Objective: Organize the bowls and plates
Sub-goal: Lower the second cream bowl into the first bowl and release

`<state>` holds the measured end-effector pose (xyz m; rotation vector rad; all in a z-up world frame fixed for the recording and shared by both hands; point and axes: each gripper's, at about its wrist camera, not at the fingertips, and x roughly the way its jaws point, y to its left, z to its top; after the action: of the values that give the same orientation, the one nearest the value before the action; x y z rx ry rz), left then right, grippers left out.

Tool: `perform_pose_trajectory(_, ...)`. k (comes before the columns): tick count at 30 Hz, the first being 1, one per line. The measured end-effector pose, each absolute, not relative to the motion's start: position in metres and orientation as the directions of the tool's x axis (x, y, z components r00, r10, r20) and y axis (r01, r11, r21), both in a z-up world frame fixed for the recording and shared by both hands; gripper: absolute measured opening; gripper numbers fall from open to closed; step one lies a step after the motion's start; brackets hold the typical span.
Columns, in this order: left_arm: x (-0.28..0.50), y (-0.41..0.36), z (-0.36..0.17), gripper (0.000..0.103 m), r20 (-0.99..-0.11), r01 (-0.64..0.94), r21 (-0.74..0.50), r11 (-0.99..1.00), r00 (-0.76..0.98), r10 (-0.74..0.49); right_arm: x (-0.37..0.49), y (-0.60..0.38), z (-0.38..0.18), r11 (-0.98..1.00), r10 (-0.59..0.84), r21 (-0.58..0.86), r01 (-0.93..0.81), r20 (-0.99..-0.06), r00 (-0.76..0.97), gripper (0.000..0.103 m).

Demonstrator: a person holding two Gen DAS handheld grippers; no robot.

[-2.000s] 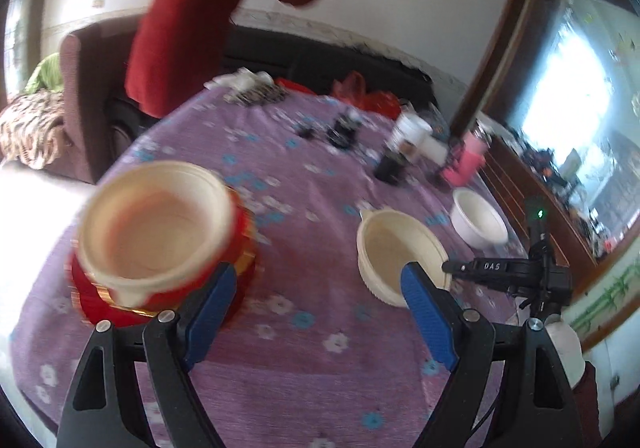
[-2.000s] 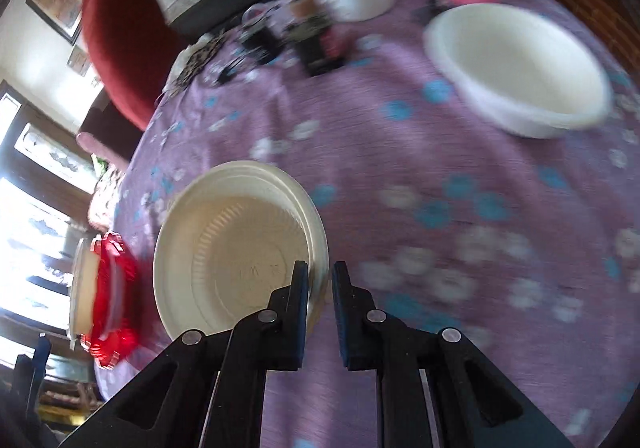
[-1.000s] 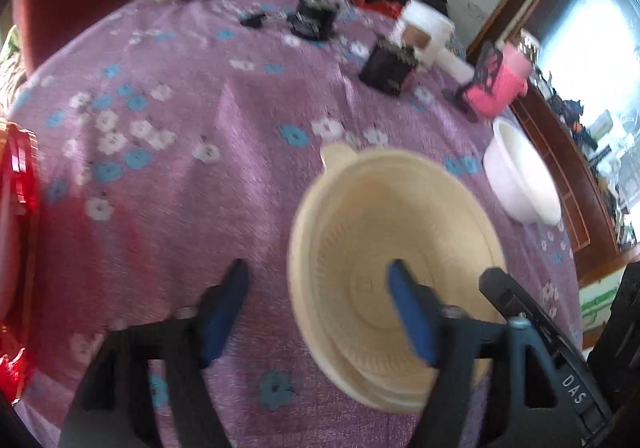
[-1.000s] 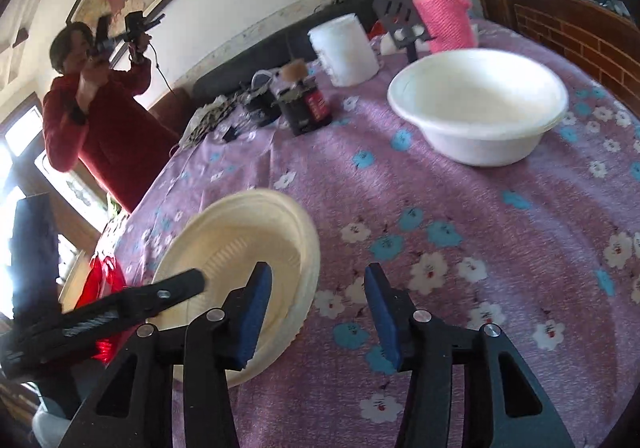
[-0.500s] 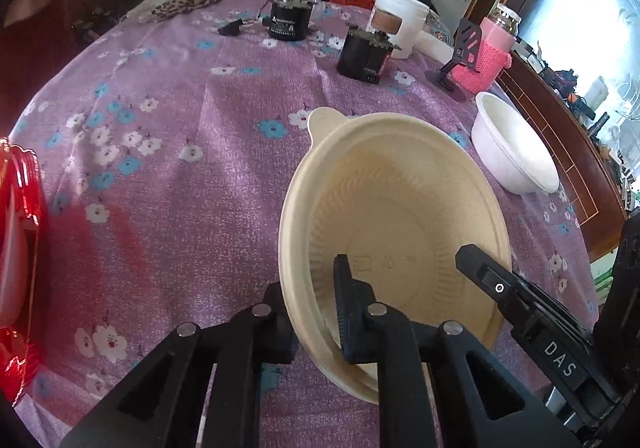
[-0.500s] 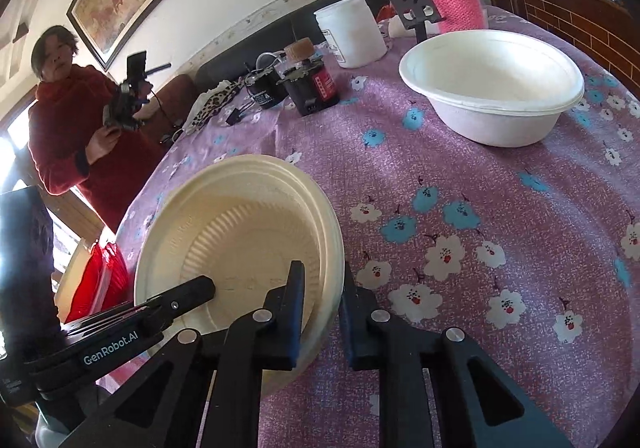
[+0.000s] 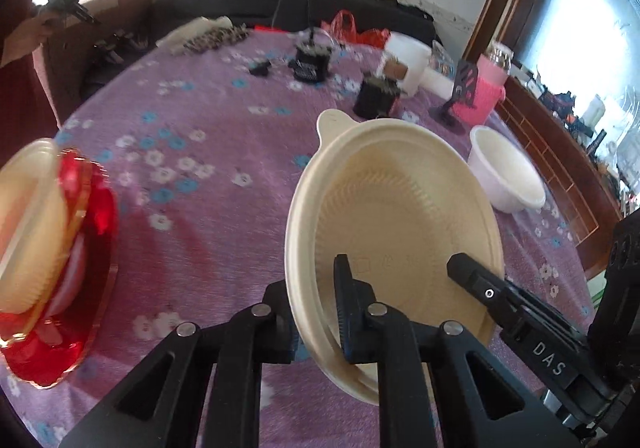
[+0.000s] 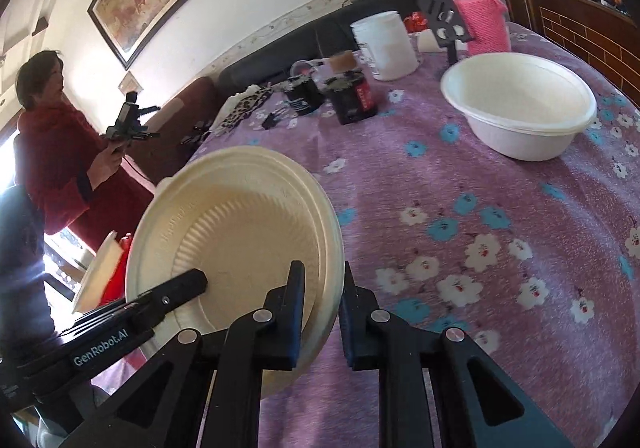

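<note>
Both grippers, left gripper (image 7: 316, 312) and right gripper (image 8: 322, 312), pinch the cream bowl (image 7: 394, 215) at centre frame; uneven pulling could crack its thin rim.

The left hand-held gripper (image 7: 316, 312) points steeply downward, its two black fingers closed on the near rim of a cream plate (image 7: 396, 207), one finger outside the rim and one inside. The right hand-held gripper (image 8: 322, 308) also tilts downward, less steeply, and pinches the opposite rim of the same plate in the same way. Each gripper's finger shows in the other's view, reaching in from the side.
</note>
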<state>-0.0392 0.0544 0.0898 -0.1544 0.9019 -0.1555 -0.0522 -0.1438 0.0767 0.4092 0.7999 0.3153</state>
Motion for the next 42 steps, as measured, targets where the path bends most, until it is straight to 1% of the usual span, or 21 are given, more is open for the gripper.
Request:
perform_pose_trajectory(6, -0.063, 0.095, 0.116, 0.015, -0.713, 0.030, -0.230, 0.973, 0.675, -0.189, -0.062, -0.101, 0.107, 0.879, 0.445, 0.436, -0.196, -0.597, 0.667, 0.017)
perform_pose_trajectory(11, -0.083, 0.146, 0.136, 0.015, -0.680, -0.026, -0.265, 0.964, 0.714, -0.168, -0.066, -0.056, 0.134, 0.866, 0.485, 0.420, -0.272, -0.574, 0.660, 0.018)
perform_pose_trajectory(15, -0.097, 0.190, 0.151, 0.015, -0.651, -0.083, -0.279, 0.957, 0.749, -0.125, -0.066, -0.008, 0.152, 0.850, 0.522, 0.402, -0.340, -0.556, 0.647, 0.018)
perform_pose_trajectory(20, -0.102, 0.240, 0.163, 0.015, -0.634, -0.154, -0.289, 0.945, 0.771, -0.068, -0.060, 0.046, 0.164, 0.832, 0.555, 0.376, -0.409, -0.558, 0.617, 0.018)
perform_pose_trajectory(23, -0.101, 0.266, 0.162, 0.015, -0.643, -0.202, -0.274, 0.940, 0.765, -0.023, -0.050, 0.082, 0.164, 0.823, 0.566, 0.356, -0.443, -0.583, 0.583, 0.018)
perform_pose_trajectory(27, -0.092, 0.290, 0.147, 0.015, -0.675, -0.249, -0.260, 0.933, 0.738, 0.009, -0.041, 0.116, 0.156, 0.826, 0.554, 0.324, -0.462, -0.620, 0.556, 0.018)
perform_pose_trajectory(32, -0.080, 0.312, 0.126, 0.015, -0.717, -0.292, -0.267, 0.918, 0.697, 0.013, -0.031, 0.140, 0.142, 0.830, 0.537, 0.300, -0.470, -0.657, 0.529, 0.018)
perform_pose_trajectory(38, -0.075, 0.320, 0.121, 0.015, -0.719, -0.319, -0.234, 0.918, 0.693, 0.058, -0.023, 0.147, 0.130, 0.839, 0.520, 0.285, -0.465, -0.673, 0.526, 0.018)
perform_pose_trajectory(39, -0.075, 0.320, 0.121, 0.017, -0.716, -0.323, -0.227, 0.919, 0.695, 0.067, -0.024, 0.147, 0.130, 0.841, 0.516, 0.280, -0.463, -0.672, 0.531, 0.018)
perform_pose_trajectory(41, -0.077, 0.321, 0.123, 0.023, -0.709, -0.331, -0.209, 0.920, 0.699, 0.090, -0.024, 0.147, 0.130, 0.846, 0.509, 0.272, -0.458, -0.666, 0.546, 0.019)
perform_pose_trajectory(42, -0.078, 0.321, 0.125, 0.030, -0.705, -0.336, -0.200, 0.921, 0.702, 0.102, -0.024, 0.147, 0.130, 0.849, 0.506, 0.268, -0.455, -0.661, 0.555, 0.019)
